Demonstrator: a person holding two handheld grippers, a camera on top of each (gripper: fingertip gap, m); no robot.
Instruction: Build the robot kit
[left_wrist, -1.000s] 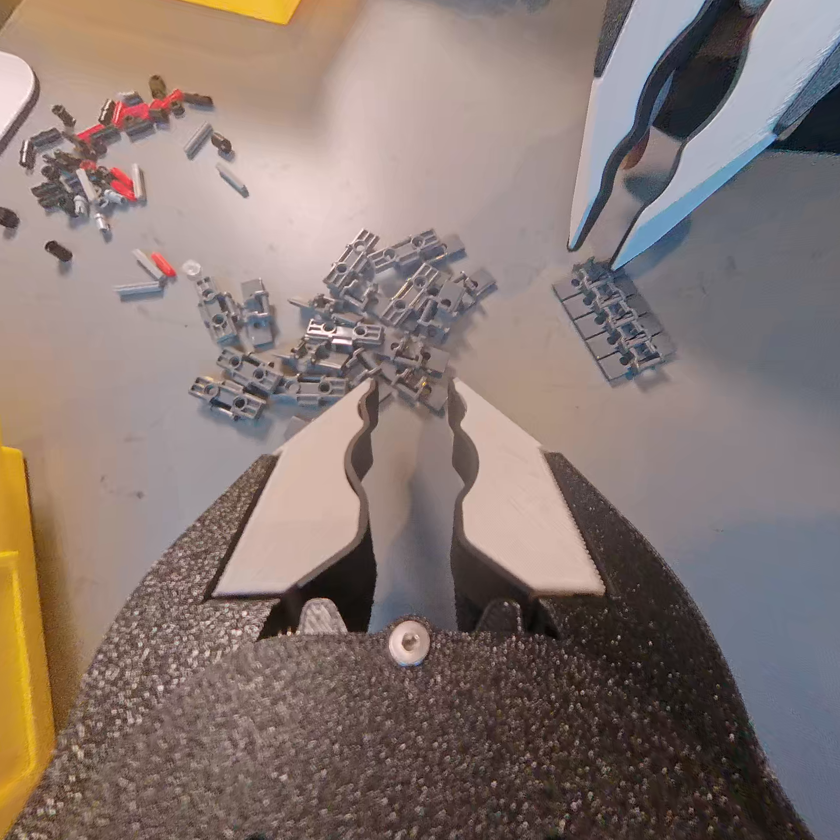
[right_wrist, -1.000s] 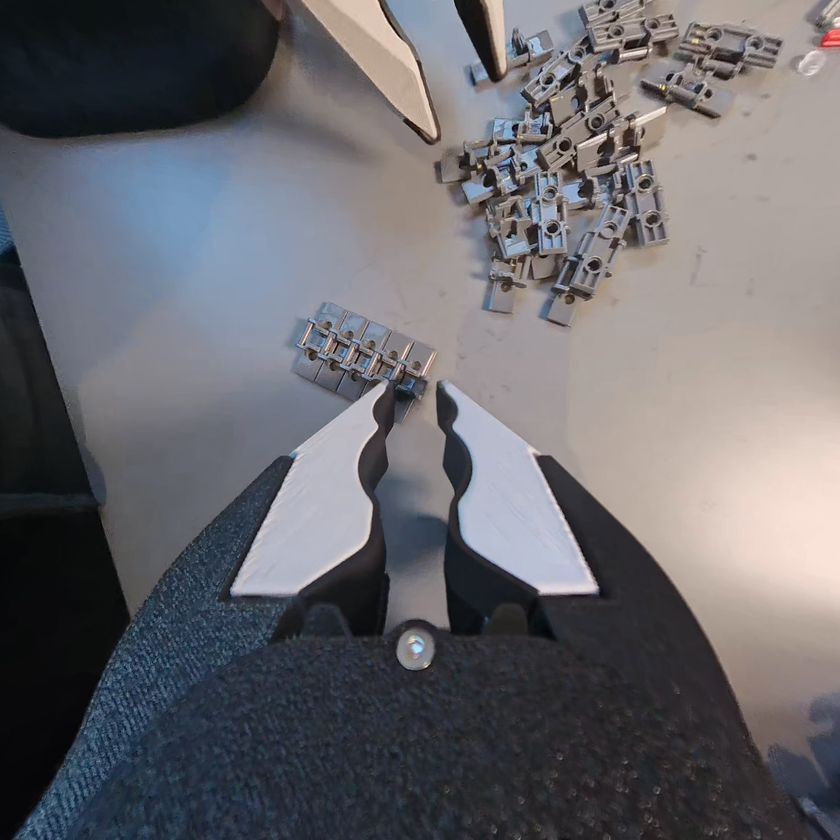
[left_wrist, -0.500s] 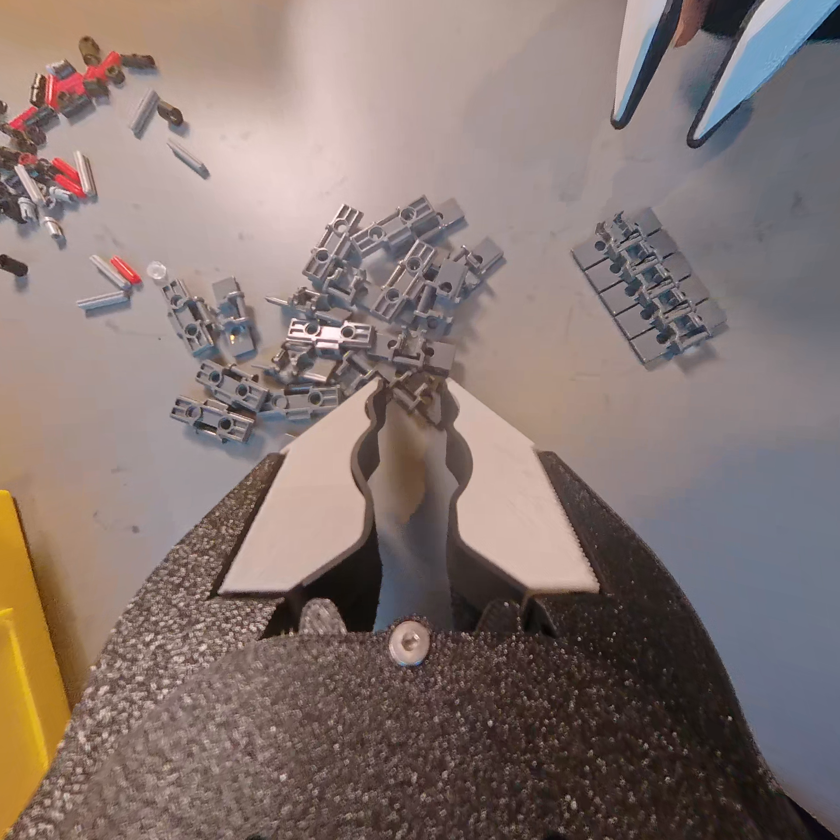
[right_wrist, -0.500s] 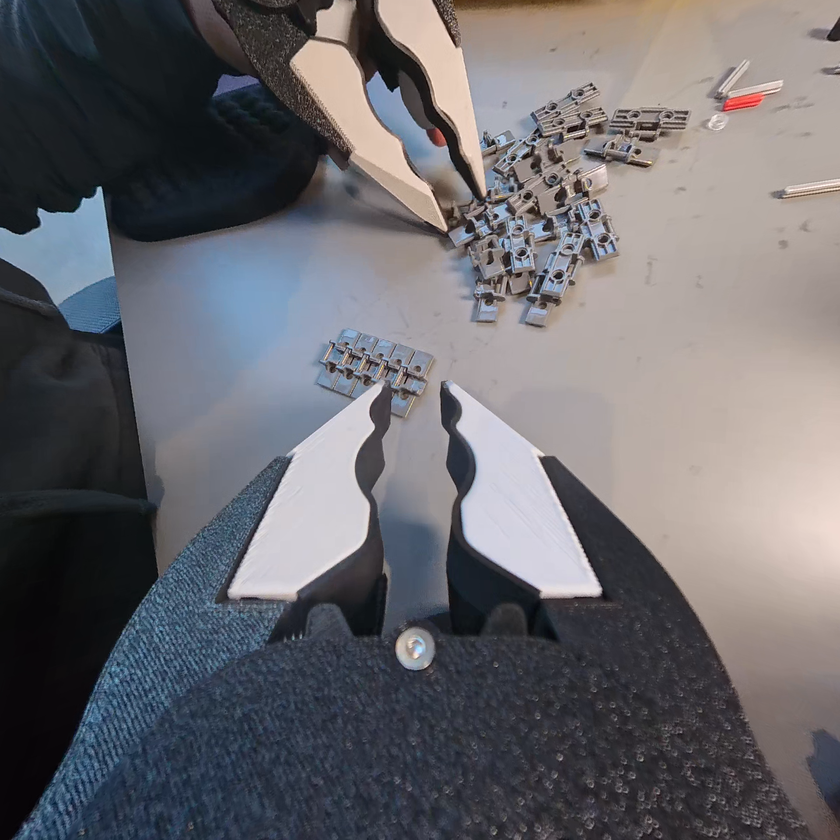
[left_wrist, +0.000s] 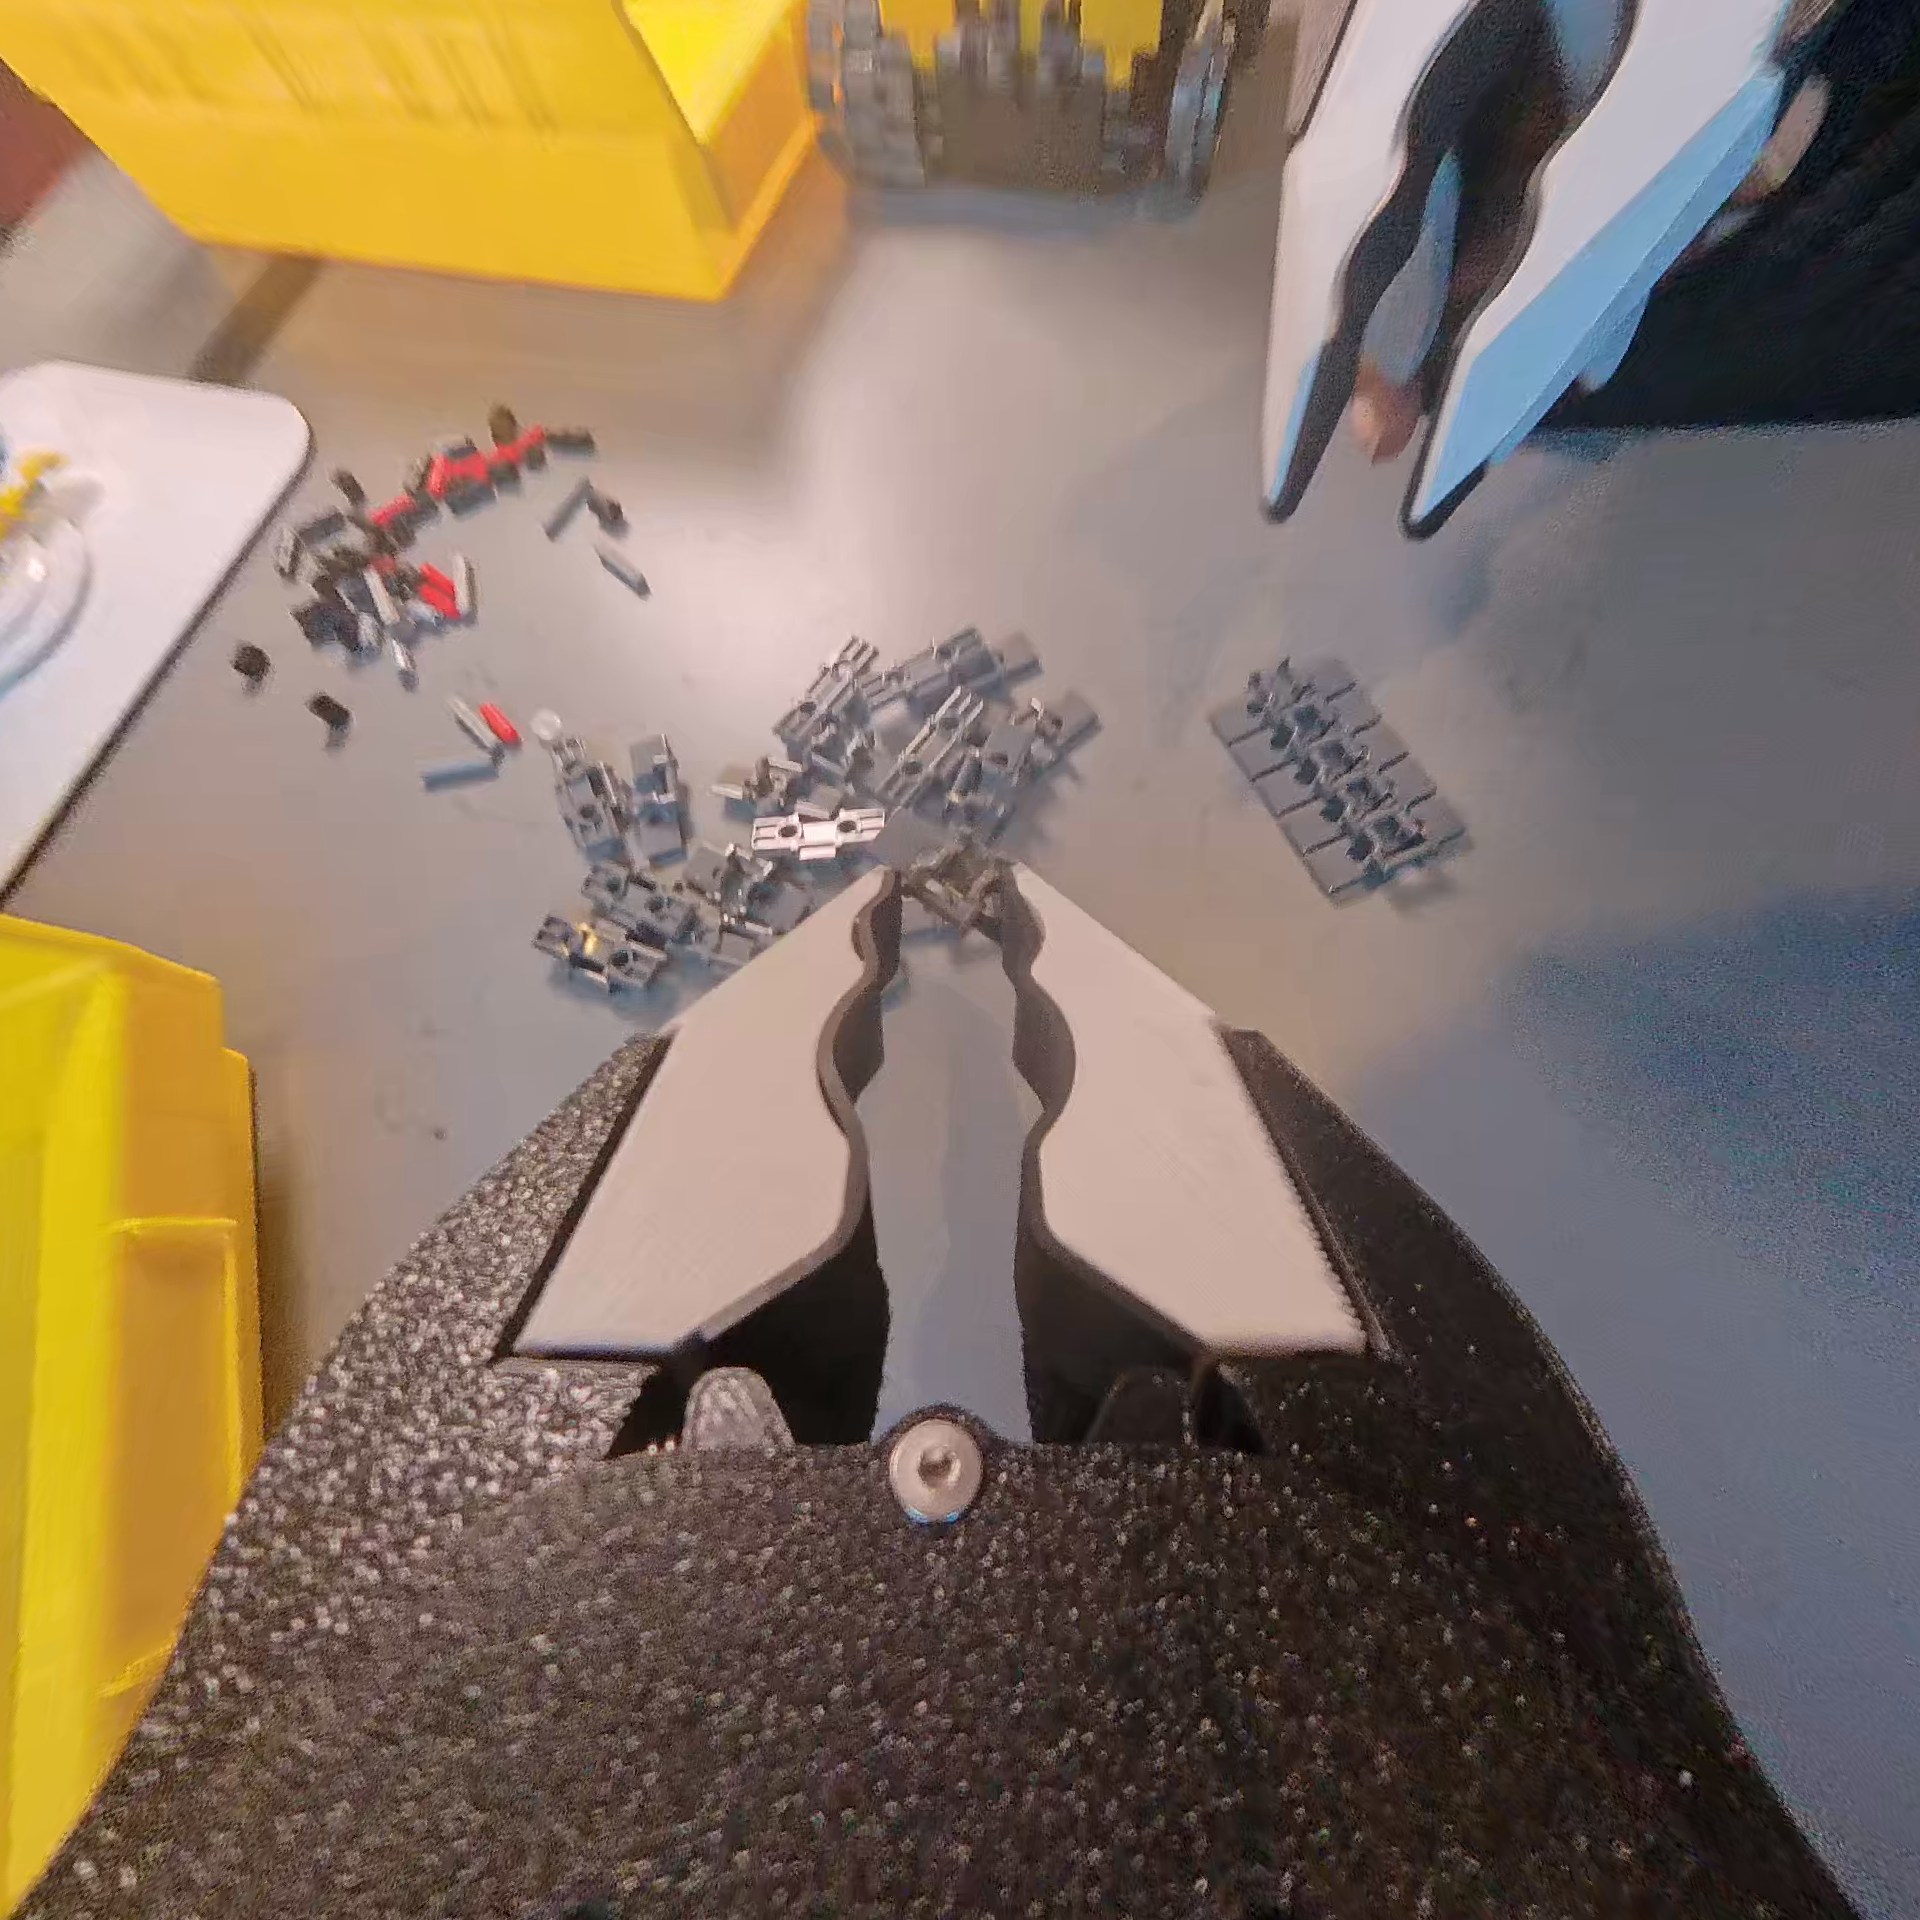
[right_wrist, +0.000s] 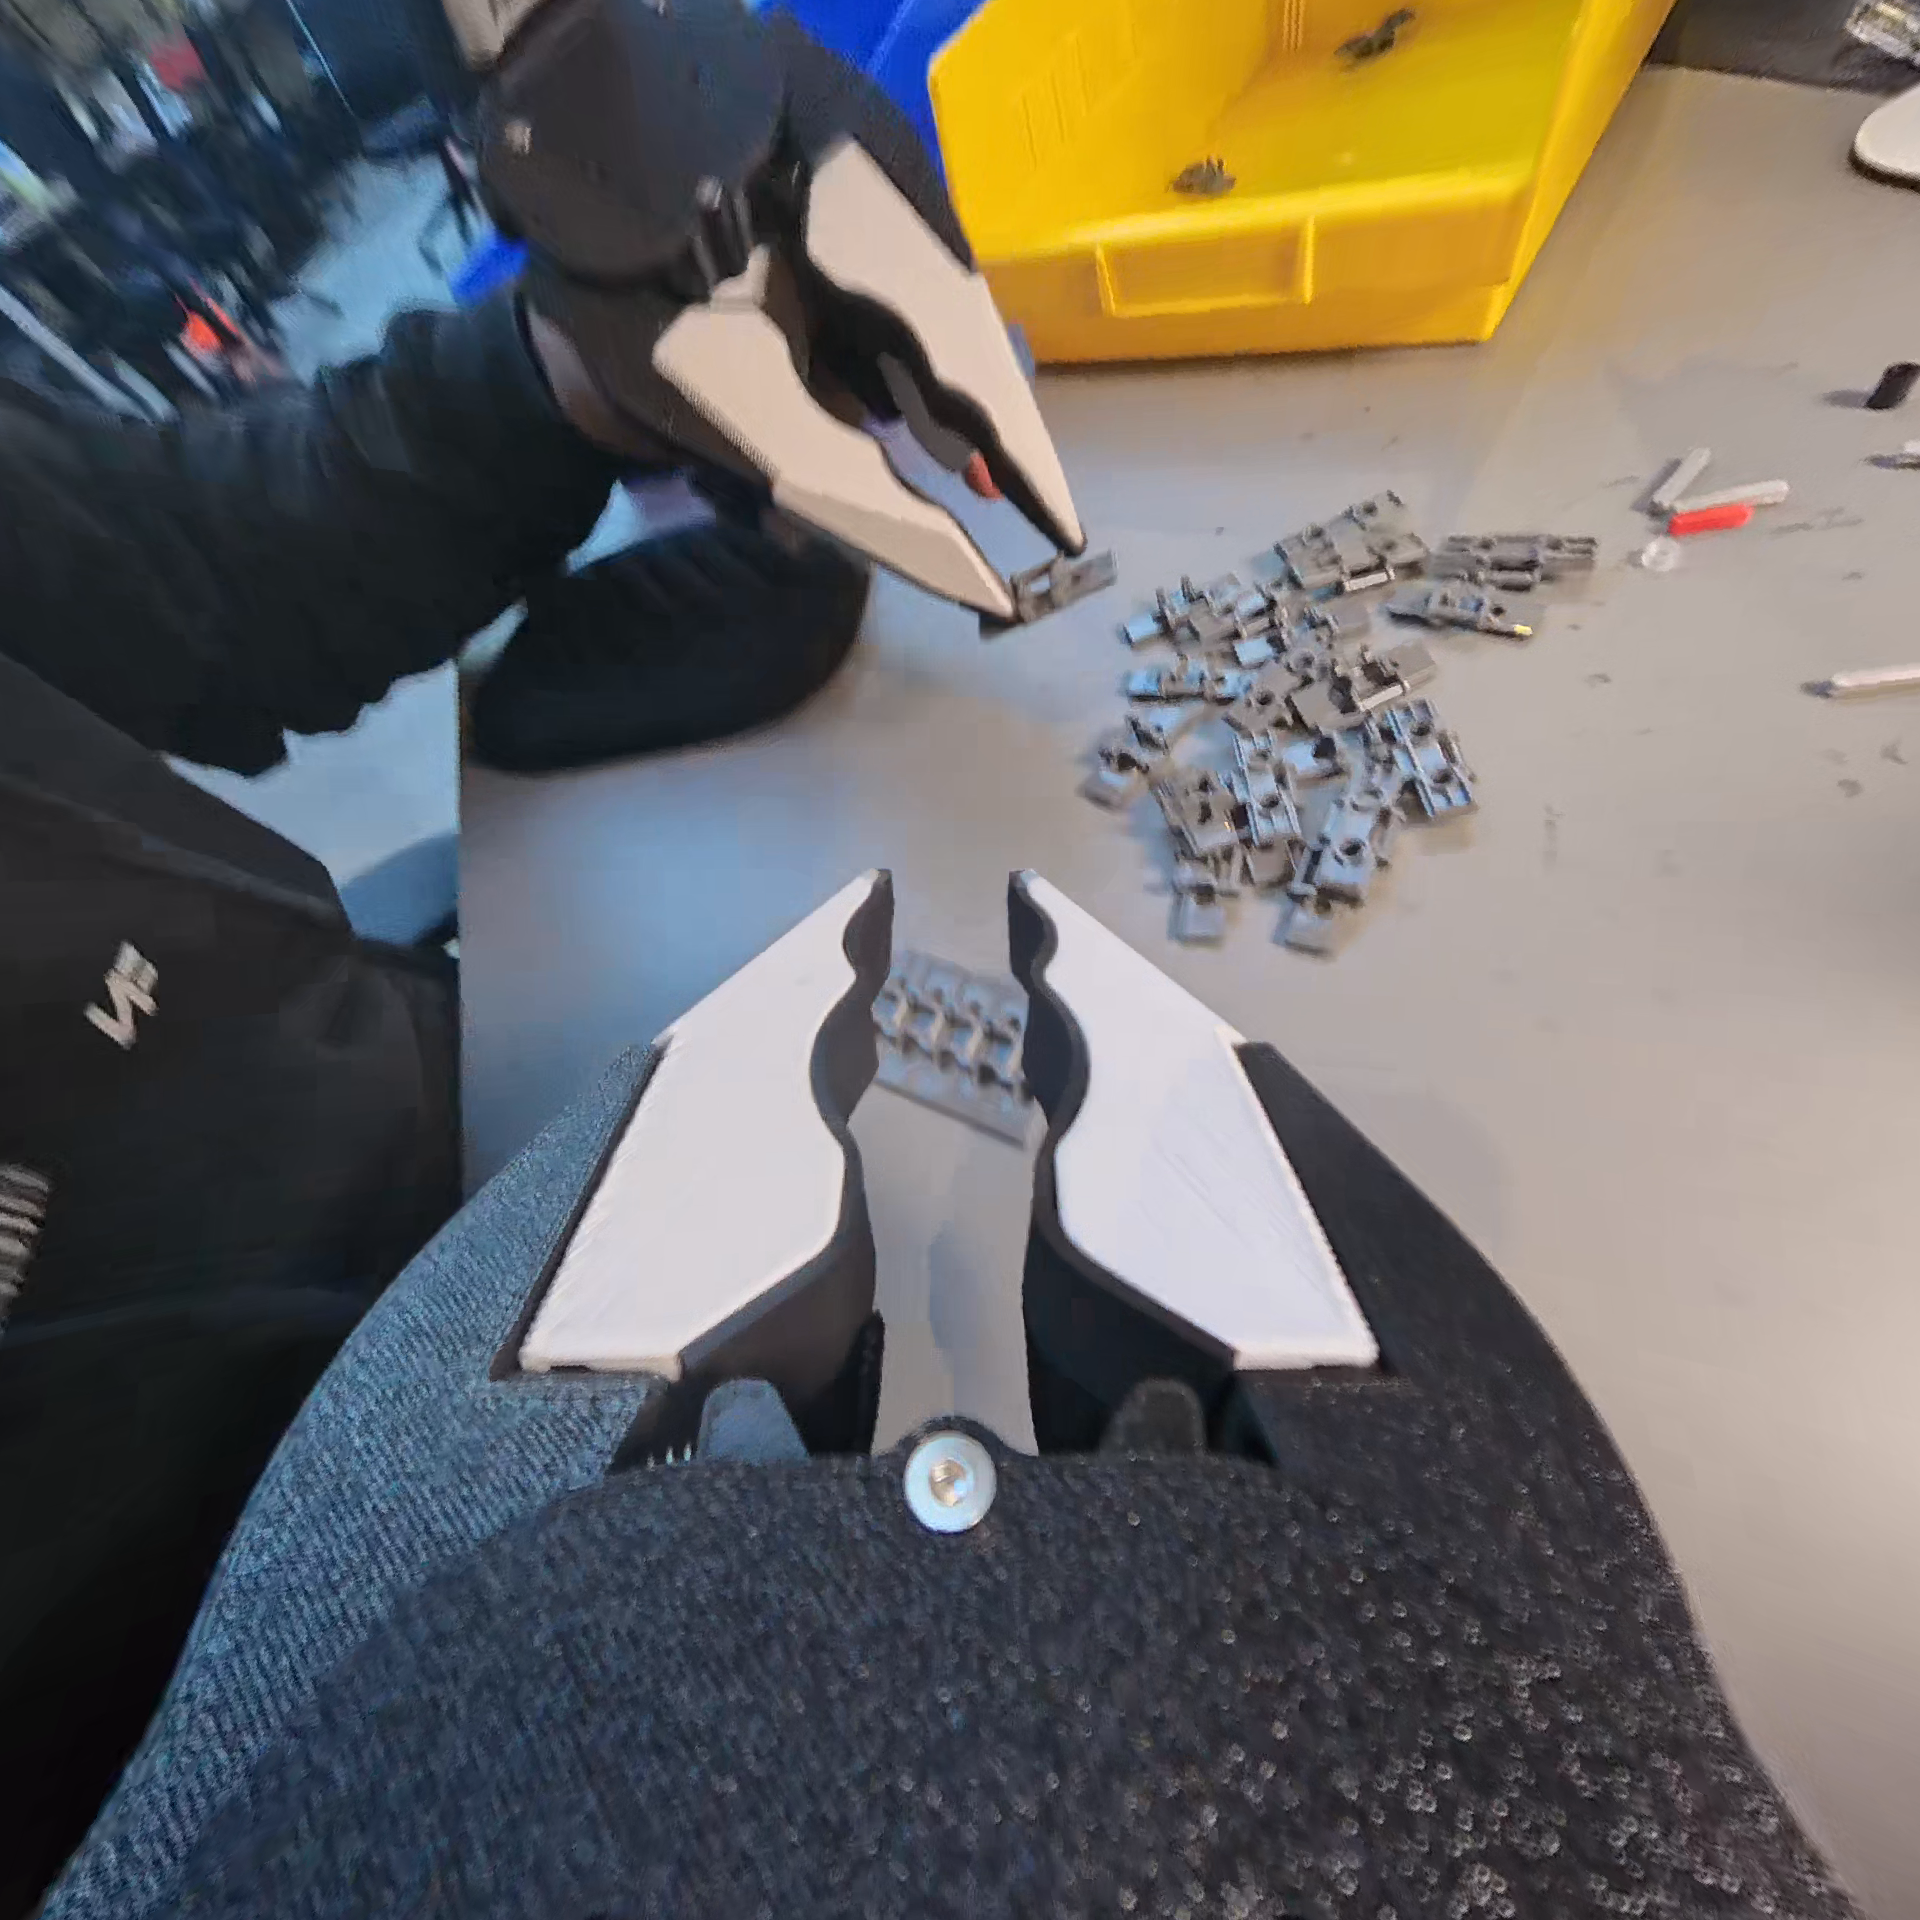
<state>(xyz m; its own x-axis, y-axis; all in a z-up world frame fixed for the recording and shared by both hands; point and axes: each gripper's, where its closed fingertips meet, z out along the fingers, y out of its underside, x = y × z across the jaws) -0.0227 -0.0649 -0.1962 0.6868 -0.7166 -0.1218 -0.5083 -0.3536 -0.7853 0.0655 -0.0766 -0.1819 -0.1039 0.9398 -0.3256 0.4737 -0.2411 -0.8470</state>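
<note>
Grey plastic is most of what lies on the table (left_wrist: 1039, 436): a loose heap of small grey links (left_wrist: 831, 810) sits in the middle, and to its right, a little apart, a short strip of joined links (left_wrist: 1340, 774) lies flat. The left gripper (left_wrist: 948, 883) is lifted clear of the table, its two pale fingers drawn in narrow and pinching one grey link (left_wrist: 951, 883) by their tips; in the right wrist view the same piece (right_wrist: 1060, 582) sticks out sideways from those tips, above the near left edge of the heap (right_wrist: 1288, 727). The right gripper (right_wrist: 951, 888) hangs above the joined strip (right_wrist: 956, 1039), which shows through the gap between its white fingers; the jaws stand a little apart with nothing between them. From the left wrist view it (left_wrist: 1351, 509) hovers at the far right, beyond the strip and off the surface. Farther left of the heap is a scatter of small black, red and grey pins (left_wrist: 416, 561), some of them lying singly toward the heap. A white tray (left_wrist: 156, 499) juts in from the left edge, a yellow bin (left_wrist: 104, 1247) stands at the near left, and another yellow bin (left_wrist: 468, 135) stands at the far side of the table. A dark sleeve (right_wrist: 260, 582) reaches in behind the left gripper. Both pictures are somewhat blurred, so the finer shape of the links cannot be made out.
</note>
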